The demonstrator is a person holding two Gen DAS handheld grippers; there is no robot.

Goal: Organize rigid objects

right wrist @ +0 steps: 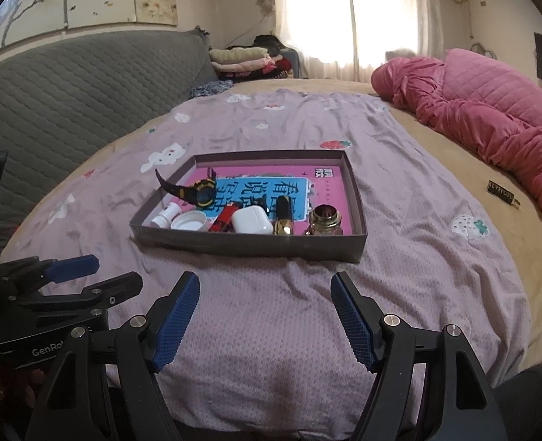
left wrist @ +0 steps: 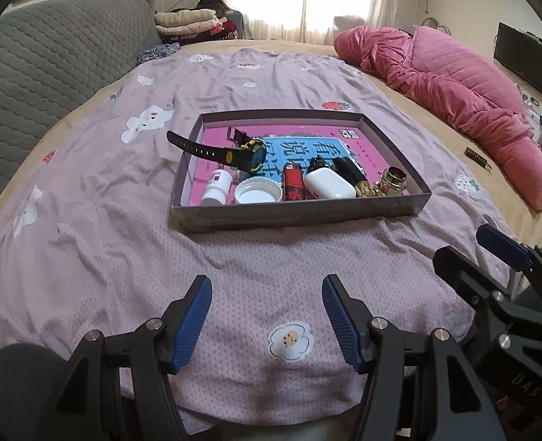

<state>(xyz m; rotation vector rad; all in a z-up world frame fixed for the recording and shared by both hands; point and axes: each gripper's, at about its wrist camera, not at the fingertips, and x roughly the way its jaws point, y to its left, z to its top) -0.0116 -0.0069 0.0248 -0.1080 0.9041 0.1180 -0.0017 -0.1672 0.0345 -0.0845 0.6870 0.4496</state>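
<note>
A shallow grey box (left wrist: pixel 300 215) (right wrist: pixel 249 244) with a pink and blue lining sits on the purple sheet. In it lie a black and yellow watch (left wrist: pixel 247 154) (right wrist: pixel 201 191), a small white bottle (left wrist: pixel 217 187), a white lid (left wrist: pixel 258 191) (right wrist: pixel 188 220), a red lighter (left wrist: pixel 293 185), a white earbud case (left wrist: pixel 328 183) (right wrist: pixel 252 222), a black and gold tube (right wrist: pixel 284 213) and a brass cap (left wrist: pixel 392 180) (right wrist: pixel 324 218). My left gripper (left wrist: pixel 267 286) and right gripper (right wrist: pixel 265 283) are open and empty, near the bed's front edge, short of the box.
A small dark bar with gold lettering (left wrist: pixel 477 157) (right wrist: pixel 501 191) lies on the tan bedcover right of the sheet. A pink quilt (left wrist: pixel 455 84) is bunched at the right. A grey padded headboard (left wrist: pixel 50 66) is at the left. Folded clothes (left wrist: pixel 193 22) are stacked at the back.
</note>
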